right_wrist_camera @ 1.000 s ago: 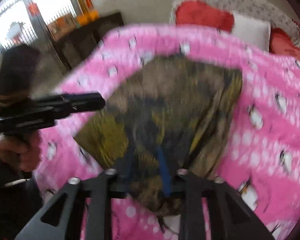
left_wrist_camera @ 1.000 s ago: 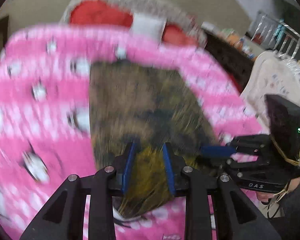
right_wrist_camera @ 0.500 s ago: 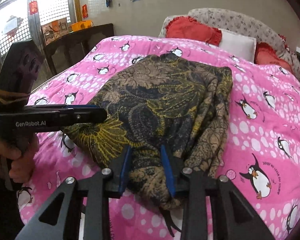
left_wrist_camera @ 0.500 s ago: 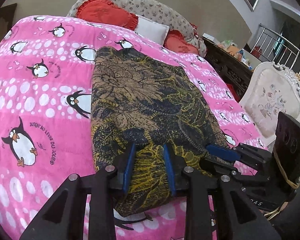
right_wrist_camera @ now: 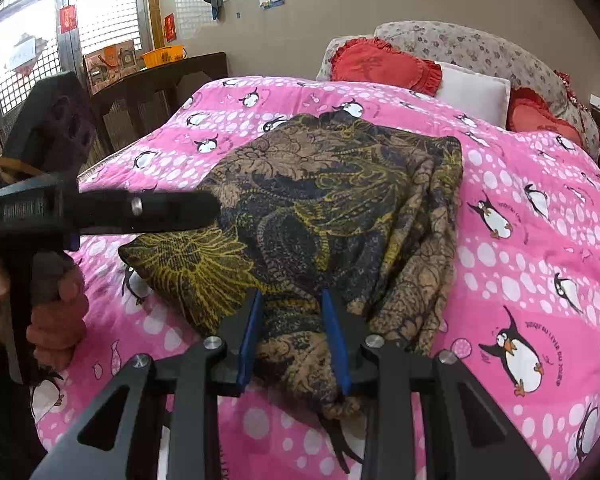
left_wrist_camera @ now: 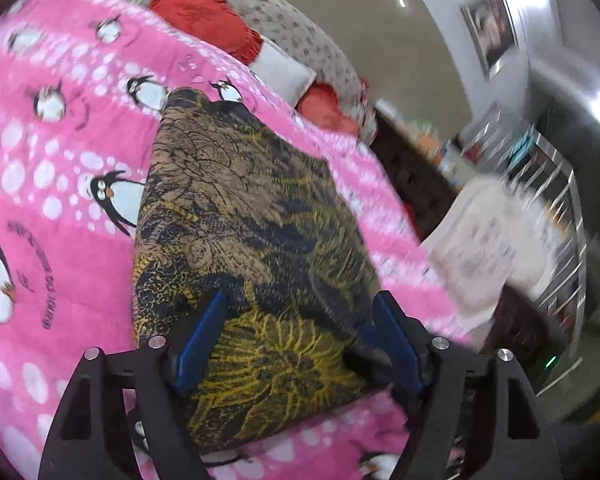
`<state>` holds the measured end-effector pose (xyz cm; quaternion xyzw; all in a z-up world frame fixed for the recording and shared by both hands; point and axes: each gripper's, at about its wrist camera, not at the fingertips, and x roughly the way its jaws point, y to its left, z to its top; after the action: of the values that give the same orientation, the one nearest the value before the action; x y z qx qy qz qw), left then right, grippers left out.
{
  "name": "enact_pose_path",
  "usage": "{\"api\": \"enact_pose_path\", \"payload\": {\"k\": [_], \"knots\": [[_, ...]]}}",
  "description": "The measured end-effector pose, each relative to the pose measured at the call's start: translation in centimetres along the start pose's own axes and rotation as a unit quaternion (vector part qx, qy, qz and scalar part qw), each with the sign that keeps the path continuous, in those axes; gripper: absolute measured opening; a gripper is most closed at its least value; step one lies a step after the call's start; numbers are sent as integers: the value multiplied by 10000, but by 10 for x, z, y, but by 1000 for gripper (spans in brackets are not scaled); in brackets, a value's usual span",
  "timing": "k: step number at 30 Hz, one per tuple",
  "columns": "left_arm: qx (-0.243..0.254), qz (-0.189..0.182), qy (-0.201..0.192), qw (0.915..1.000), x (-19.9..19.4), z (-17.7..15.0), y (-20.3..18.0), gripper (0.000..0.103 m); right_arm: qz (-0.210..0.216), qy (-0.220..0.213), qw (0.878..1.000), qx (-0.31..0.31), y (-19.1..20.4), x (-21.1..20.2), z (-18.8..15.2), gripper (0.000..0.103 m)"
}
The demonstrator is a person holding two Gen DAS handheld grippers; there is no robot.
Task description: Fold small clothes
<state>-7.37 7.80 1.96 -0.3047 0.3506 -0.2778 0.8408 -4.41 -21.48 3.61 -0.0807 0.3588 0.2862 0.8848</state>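
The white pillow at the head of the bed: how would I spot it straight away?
Start at the pink penguin blanket and look to its far end, against the flowered headboard. There the white pillow sits between two red heart cushions. It is the only plain, square one.

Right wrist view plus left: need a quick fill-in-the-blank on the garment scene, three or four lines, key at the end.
1. The folded patterned garment lies on a pink blanket printed with ____.
2. Behind the blanket, a white pillow sits between two ____ heart-shaped cushions.
3. The left gripper jaws are ____ over the garment's near edge.
4. The right gripper has ____ between its blue pads.

Missing words: penguins; red; opening; the garment
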Motion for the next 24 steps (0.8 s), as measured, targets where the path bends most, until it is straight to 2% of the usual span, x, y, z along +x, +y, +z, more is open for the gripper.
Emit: {"api": "enact_pose_path", "payload": {"k": [3,5,7,8,9,11,12,17,24], "knots": [[-42,67,148,9999,1,4,-3,57,7,-6,10000,1,0,0,0,33],[-69,393,381,9985,4,11,-12,57,2,-1,10000,-5,0,0,0,33],[-83,980,500,9939,3,17,-25,66,3,5,10000,-5,0,0,0,33],[35,1335,480,9899,2,19,-33,77,6,12,10000,1,0,0,0,33],[296,1975,401,9790,0,20,-45,87,5,56,10000,33,0,0,1,33],[498,2790,323,9584,-3,19,-58,87,10,137,9999,100,0,-1,2,33],[509,2951,321,9536,-4,19,-61,87,20,175,9997,148,-1,-3,2,34],[652,3335,133,9404,-15,15,-73,87,-4,195,9996,205,-1,-7,-1,35],[691,3367,68,9391,-25,14,-78,86,-21,105,9997,213,0,-8,-6,36]]}}
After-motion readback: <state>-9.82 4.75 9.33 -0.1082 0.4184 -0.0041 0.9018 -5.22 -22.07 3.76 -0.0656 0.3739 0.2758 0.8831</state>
